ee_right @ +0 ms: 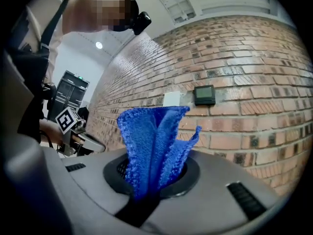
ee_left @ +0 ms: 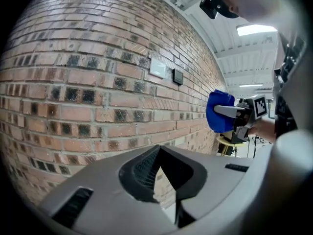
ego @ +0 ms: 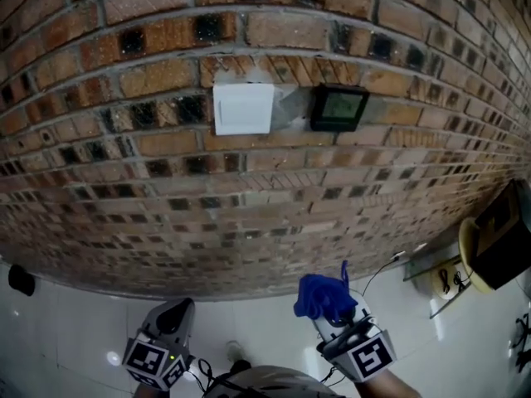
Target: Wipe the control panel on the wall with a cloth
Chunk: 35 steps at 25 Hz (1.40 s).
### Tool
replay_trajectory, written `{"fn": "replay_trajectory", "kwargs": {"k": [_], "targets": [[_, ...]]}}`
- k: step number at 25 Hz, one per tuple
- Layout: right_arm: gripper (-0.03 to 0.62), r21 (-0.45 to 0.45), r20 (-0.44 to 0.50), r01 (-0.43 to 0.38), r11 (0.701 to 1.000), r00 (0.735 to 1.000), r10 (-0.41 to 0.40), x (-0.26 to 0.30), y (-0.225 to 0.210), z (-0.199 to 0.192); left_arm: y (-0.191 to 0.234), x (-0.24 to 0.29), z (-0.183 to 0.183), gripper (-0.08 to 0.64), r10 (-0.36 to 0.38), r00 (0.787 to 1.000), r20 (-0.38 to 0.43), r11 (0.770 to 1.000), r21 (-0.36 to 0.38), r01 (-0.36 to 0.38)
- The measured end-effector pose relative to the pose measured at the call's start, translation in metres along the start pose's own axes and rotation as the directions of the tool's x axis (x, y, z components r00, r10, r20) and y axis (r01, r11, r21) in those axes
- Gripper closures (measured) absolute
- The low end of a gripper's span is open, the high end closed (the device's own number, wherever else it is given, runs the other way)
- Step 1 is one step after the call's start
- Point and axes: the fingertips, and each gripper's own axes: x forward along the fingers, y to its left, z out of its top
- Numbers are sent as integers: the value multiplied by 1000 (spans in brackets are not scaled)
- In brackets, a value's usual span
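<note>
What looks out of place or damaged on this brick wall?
Nothing serious. The white plate and dark control panel sit flat on the brick wall; only a pale patch, perhaps mortar, shows between them.

Cloth [ego: 322,295] is vivid blue. Brick wall [ego: 149,181]: reddish-brown with scattered blackish bricks and pale mortar lines. Control panel [ego: 338,109] is black with a dull greenish screen, and there's a plain white plate [ego: 243,109] at its 9 o'clock. Left tool [ego: 174,315] and right tool [ego: 338,317] are grey, with black-and-white square markers.

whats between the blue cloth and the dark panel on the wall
Nothing: in the head view only bare red brick wall separates the blue fabric cloth from the small black rectangular control panel.
</note>
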Motion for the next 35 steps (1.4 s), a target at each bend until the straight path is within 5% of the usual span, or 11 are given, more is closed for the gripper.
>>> {"fn": "replay_trajectory", "kwargs": {"k": [8,15,23,35], "targets": [[503,12,15,2,1000,1000,-3,-144,-22,2,-132,-25,15,558,8,998,58,1000,7,-8],[503,68,-18,-55,996,998,56,-214,-20,-13,-194,-63,-6,558,58,998,14,998,3,-58],[503,66,24,44,997,999,-45,-258,-7,17,-202,-88,-6,558,-4,1000,0,999,45,4],[506,36,-16,57,998,998,-57,-249,52,32,-184,-117,-14,558,-88,996,-7,995,35,88]]}}
